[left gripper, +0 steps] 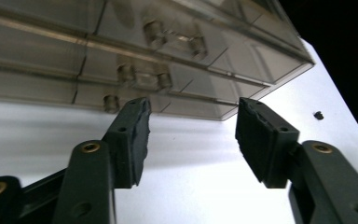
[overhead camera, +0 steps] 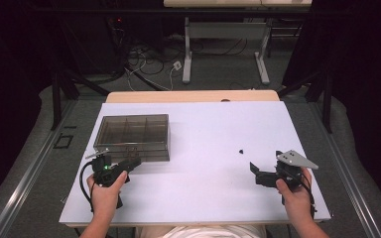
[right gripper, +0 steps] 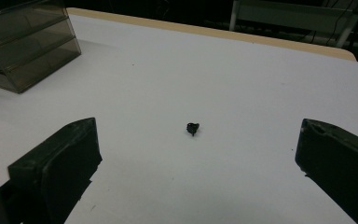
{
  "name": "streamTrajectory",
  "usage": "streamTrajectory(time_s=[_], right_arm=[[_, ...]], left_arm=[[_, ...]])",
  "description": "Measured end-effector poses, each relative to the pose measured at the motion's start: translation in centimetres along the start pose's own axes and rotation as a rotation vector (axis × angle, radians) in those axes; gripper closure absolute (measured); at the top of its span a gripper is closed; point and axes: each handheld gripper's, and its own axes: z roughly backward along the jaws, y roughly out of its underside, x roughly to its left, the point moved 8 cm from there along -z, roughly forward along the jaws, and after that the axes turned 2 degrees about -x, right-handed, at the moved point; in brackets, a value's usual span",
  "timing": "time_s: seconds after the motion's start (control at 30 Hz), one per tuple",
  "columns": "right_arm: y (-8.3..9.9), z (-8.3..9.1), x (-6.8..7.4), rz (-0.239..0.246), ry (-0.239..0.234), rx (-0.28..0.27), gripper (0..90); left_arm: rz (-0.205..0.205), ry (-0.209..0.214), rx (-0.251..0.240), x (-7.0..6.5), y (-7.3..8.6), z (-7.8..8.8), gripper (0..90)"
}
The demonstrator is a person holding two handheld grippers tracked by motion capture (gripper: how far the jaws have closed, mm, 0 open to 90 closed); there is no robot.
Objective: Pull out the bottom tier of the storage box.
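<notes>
Left gripper (overhead camera: 129,164) held just at the near front wall of the smoky transparent plastic compartment box (overhead camera: 133,136), jaws half apart with nothing between them, pads not yet pressing on anything. Seen along the left gripper's own jaws, small clear latch tabs (left gripper: 144,77) on that wall of the box, just beyond the fingertips (left gripper: 137,123). Best to line both pads up with one tab before closing, coming in level and slowly, because the clear plastic looks smooth and light and the box would probably slide across the white table sheet (overhead camera: 203,193) if pushed from one side only.

Right gripper (overhead camera: 268,173) well away from the box, on the far right side of the sheet, jaws wide apart and empty. Tiny black part (overhead camera: 241,150) lying alone on the sheet, far right of the box and just ahead of this gripper.

Wide bare sheet right of the box, good room for moving. Left of the box, sheet edge quite near, so little margin there.
</notes>
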Motion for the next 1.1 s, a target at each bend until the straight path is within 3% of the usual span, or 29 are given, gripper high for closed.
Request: streamTrajectory(time_s=[0.3, 0.63, 0.7, 1.1], right_arm=[[0.1, -0.1, 0.0, -0.004, 0.001, 0.005, 0.0], [0.2, -0.2, -0.1, -0.001, 0.004, 0.003, 0.0], [0.1, -0.1, -0.1, -0.006, 0.003, 0.003, 0.0], [0.2, -0.2, -0.1, -0.009, 0.002, 0.006, 0.1]], left_arm=[[0.076, -0.02, 0.054, 1.0, 0.5, -0.7, 49.6], [0.08, -0.038, 0.077, 0.9, 0.5, -1.8, 52.3], [0.064, -0.044, 0.081, 1.0, 0.5, -1.9, 53.2], [0.111, -0.034, 0.087, 1.5, 0.8, -2.3, 56.6]])
